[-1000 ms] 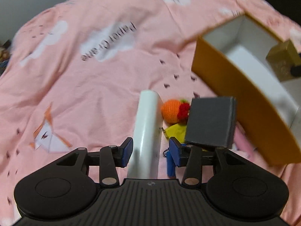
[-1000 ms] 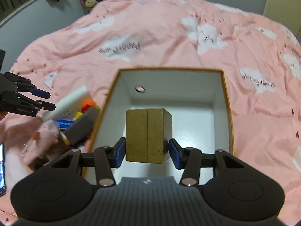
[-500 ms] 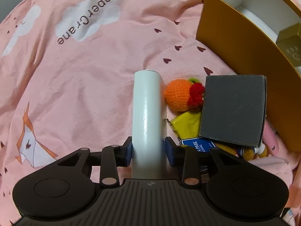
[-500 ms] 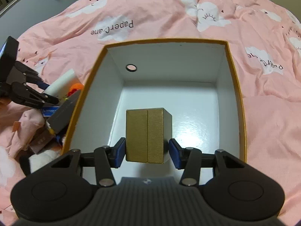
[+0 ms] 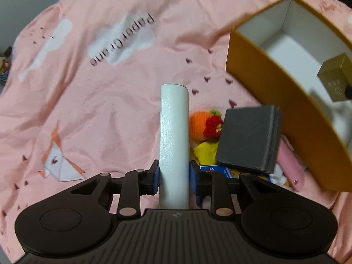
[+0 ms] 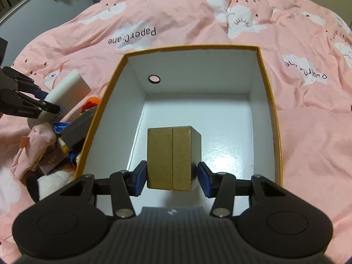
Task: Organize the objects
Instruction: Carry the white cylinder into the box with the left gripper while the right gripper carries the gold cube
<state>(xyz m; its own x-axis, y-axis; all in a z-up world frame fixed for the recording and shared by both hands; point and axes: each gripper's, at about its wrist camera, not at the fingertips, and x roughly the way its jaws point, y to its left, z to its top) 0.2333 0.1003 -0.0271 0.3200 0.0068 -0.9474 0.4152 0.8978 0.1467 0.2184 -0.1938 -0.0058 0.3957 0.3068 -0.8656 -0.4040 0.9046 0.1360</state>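
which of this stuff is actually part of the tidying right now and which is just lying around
In the job:
- white tube, held in left tongs
- gold box, between right tongs
- orange storage box

Lying about:
- grey box
- crochet orange
- pink bedspread

Open box floor [image 6: 226, 132] beyond gold box [image 6: 171, 158]

The left gripper [image 5: 173, 177], low in the frame's centre, has both blue pads pressed against a white box [image 5: 174, 145]. The right gripper [image 6: 172, 178], likewise at lower centre, clasps a gold box [image 6: 169, 158] between its fingers.
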